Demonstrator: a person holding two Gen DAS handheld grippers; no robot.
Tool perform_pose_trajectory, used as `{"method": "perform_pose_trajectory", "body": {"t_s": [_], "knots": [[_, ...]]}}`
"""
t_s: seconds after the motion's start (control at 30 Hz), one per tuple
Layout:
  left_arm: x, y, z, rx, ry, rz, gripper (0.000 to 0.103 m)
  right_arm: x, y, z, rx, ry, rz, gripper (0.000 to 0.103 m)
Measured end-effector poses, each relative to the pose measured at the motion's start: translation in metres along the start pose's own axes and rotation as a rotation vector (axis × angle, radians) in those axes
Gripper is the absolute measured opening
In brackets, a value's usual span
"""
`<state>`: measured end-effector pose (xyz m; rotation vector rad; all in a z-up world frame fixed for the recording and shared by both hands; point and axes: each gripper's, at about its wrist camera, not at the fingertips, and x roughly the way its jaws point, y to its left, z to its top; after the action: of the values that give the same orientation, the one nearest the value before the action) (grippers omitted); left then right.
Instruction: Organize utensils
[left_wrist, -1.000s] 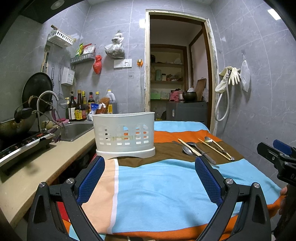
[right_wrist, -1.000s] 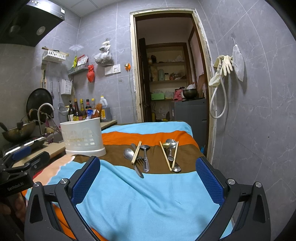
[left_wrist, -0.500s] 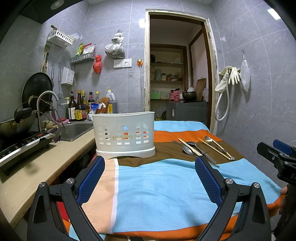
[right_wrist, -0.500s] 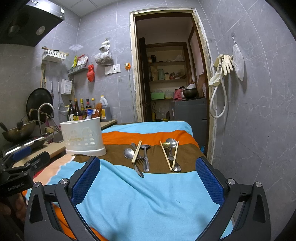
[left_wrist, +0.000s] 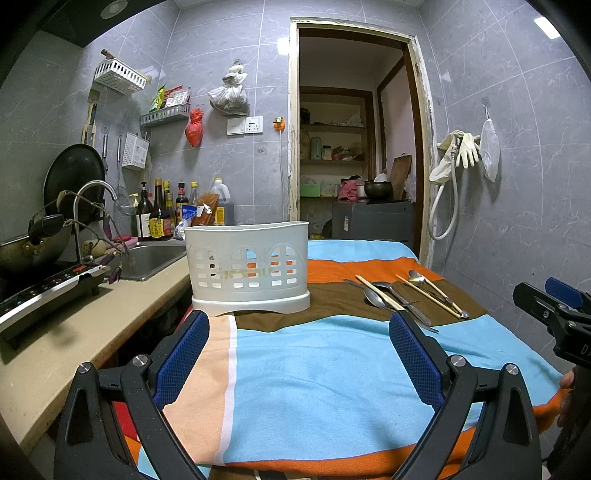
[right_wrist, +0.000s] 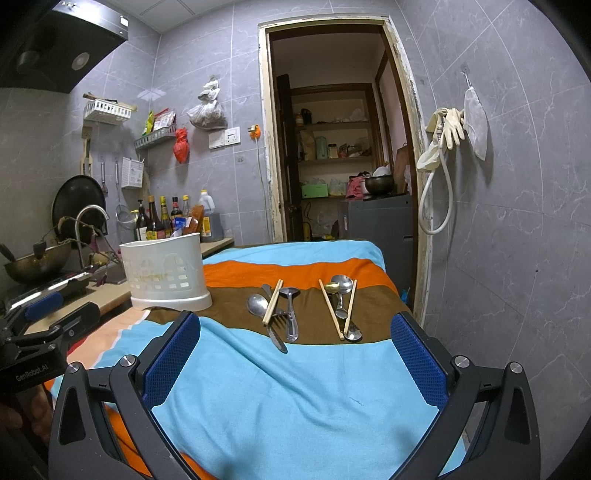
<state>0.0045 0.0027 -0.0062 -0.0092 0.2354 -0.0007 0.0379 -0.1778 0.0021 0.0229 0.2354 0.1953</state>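
Observation:
A white slotted utensil holder (left_wrist: 248, 266) (right_wrist: 167, 274) stands on the brown stripe of a striped cloth. To its right lie two loose groups of utensils: a spoon, fork and chopstick (right_wrist: 275, 312) (left_wrist: 384, 297), then spoons with two chopsticks (right_wrist: 341, 308) (left_wrist: 434, 291). My left gripper (left_wrist: 298, 332) hangs open over the blue stripe, short of the holder, nothing between its fingers. My right gripper (right_wrist: 295, 334) is open too, just before the utensils. Each gripper shows at the edge of the other's view.
The striped cloth (right_wrist: 295, 398) covers the table. Left of it runs a beige counter (left_wrist: 55, 343) with a sink (left_wrist: 147, 258), tap, stove and wok. Sauce bottles (left_wrist: 159, 218) stand at the back. A grey cabinet (right_wrist: 376, 218) sits in the doorway; a tiled wall is close on the right.

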Motion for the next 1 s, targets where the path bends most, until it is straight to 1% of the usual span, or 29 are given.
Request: {"method": "perform_pose_trajectory", "body": {"t_s": [0.9,0.93,1.0], "knots": [[0.001,0.001,-0.002,0.0,0.006,0.002,0.096,0.001,0.003,0.001,-0.001,0.01,-0.001,0.103],[0.002,0.002,-0.003,-0.002,0.008,0.002,0.096,0.004,0.003,-0.011,0.0,0.015,-0.002,0.103],[0.002,0.004,-0.005,-0.008,0.016,-0.002,0.096,0.006,0.004,-0.014,0.002,0.025,-0.003,0.103]]}}
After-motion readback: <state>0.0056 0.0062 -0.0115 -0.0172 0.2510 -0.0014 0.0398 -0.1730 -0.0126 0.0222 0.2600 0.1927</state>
